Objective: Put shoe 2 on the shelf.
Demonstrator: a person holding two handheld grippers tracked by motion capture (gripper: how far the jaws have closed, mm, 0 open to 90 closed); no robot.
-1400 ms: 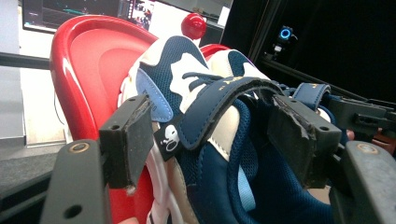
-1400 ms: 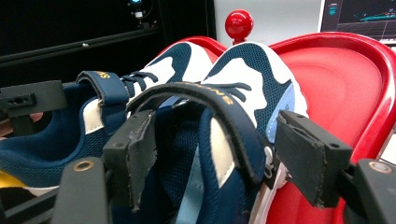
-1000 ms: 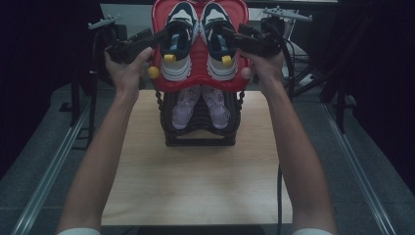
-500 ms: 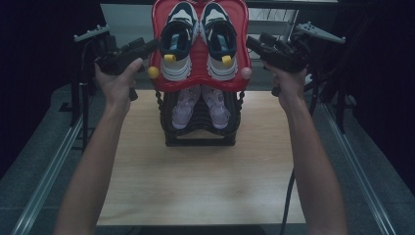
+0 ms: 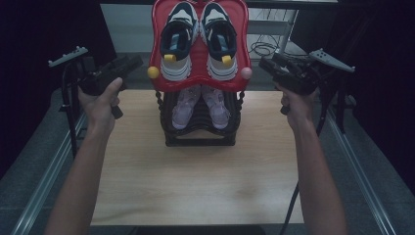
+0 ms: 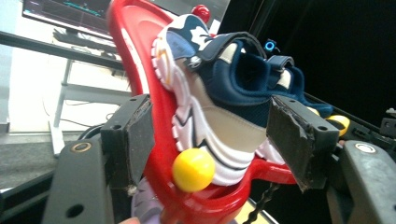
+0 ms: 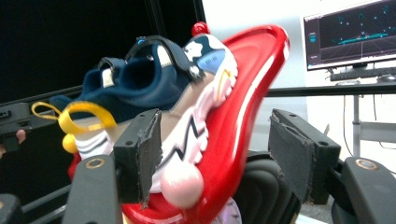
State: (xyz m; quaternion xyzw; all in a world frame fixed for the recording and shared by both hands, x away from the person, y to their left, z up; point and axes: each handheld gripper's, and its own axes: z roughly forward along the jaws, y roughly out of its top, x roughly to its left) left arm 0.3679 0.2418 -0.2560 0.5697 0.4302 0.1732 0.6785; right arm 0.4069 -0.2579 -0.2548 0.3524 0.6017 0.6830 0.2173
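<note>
While both grippers' fingers stand open and empty, the glossy red plastic shoe tray (image 5: 198,81) with navy-and-white sneakers (image 5: 198,41) sits between them atop the black rack (image 5: 198,132). Left gripper (image 5: 131,62) and right gripper (image 5: 266,64) flank it, touching nothing. Placement looks finished; I'd judge little remains.

- Lab / recording rig, not a home.
- Black curtains (image 5: 29,29) all round.
- Flat computer monitor w/ graph lines (image 7: 350,35) on metal-frame desk (image 6: 70,91).
- Pale wooden tabletop (image 5: 195,176) betw. grey metal rails (image 5: 364,171).
</note>
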